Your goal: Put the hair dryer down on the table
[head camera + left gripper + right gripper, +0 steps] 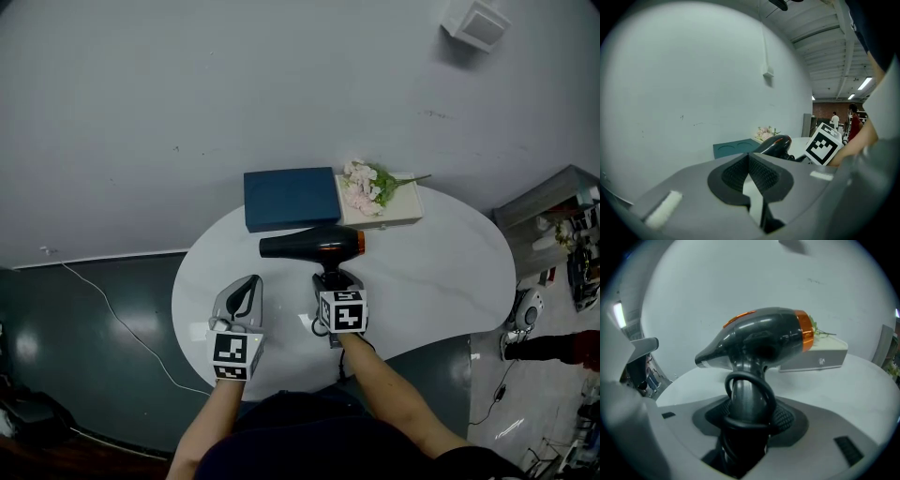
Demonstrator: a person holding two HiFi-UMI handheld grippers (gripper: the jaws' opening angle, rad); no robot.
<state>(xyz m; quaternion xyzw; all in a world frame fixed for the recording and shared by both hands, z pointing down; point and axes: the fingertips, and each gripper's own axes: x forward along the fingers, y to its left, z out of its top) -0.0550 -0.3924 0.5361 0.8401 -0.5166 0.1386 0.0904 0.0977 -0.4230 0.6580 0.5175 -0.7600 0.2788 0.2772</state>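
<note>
A black hair dryer (314, 246) with an orange ring at its back end points its nozzle left over the round white table (441, 272). My right gripper (335, 281) is shut on its handle from the near side. In the right gripper view the hair dryer (759, 341) rises between the pads of that gripper (749, 420), with its black cord (765, 394) looped round the handle. Whether it touches the tabletop I cannot tell. My left gripper (246, 295) is to its left, shut with nothing in it. In the left gripper view the hair dryer (776, 144) shows past this gripper (749, 168).
A dark blue box (291, 198) and a white box (403, 216) with pink flowers (364, 186) lie at the table's far edge, just behind the dryer. A cable (112, 319) runs over the dark floor at left. Shelves (562, 234) stand at right.
</note>
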